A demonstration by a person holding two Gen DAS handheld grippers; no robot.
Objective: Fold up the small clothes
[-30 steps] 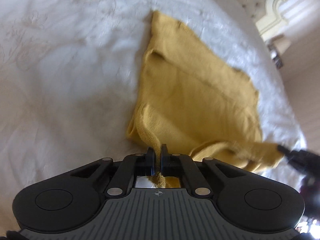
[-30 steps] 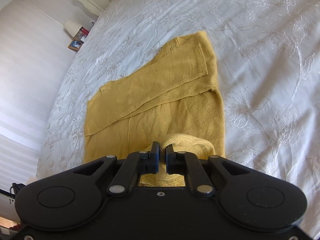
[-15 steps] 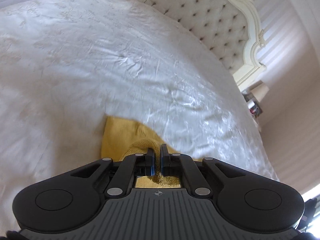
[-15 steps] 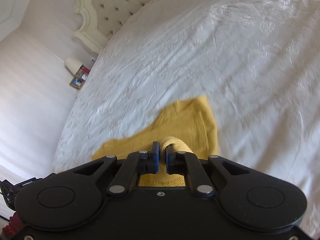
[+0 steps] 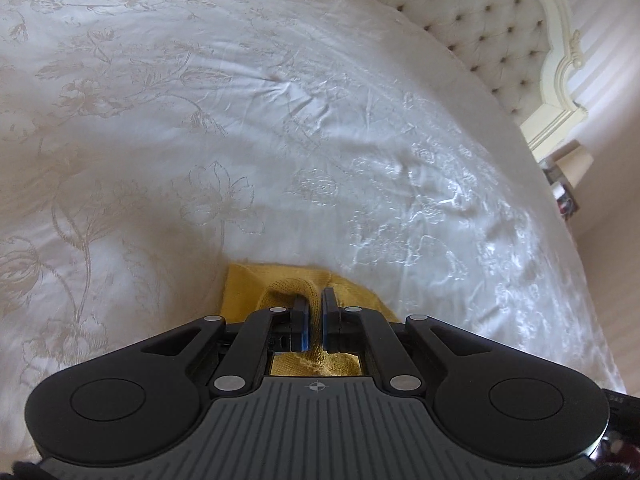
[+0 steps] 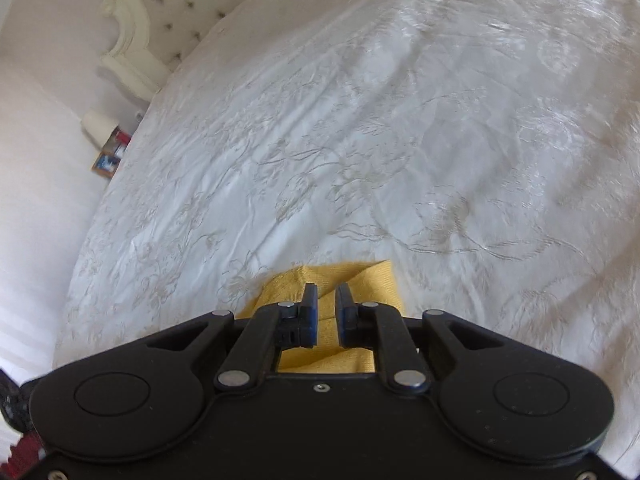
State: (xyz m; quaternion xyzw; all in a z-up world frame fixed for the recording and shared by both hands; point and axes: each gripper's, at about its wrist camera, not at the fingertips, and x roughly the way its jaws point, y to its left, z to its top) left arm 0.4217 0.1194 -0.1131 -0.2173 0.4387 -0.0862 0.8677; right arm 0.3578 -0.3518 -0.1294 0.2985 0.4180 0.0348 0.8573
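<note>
The step in hand looks like the laying-down of a fold: the yellow knit garment (image 5: 248, 292) lies on the white embroidered bedspread (image 5: 280, 140), well in from the edge that runs toward the tufted headboard (image 5: 480, 12), and only its far end shows past each tool; the left gripper (image 5: 315, 312) has its jaws drawn almost together with a bunched ridge of the knit pinched between them, the cloth humping up around the left finger; the right gripper (image 6: 326, 316) stands with its jaws a little apart, a narrow gap between the pads, and the yellow cloth seen through that gap looks flat and lower down, so I judge it has hold of nothing, though contact with a pad cannot be ruled out; in the right wrist view a folded edge crosses the garment (image 6: 376, 280) diagonally, which suggests one layer lies over another; the next move, as I judge it, calls for the left jaws to part so the pinched ridge drops flat, both tools then drawing off without dragging the top layer; how square the fold sits is hidden behind the tool bodies.
</note>
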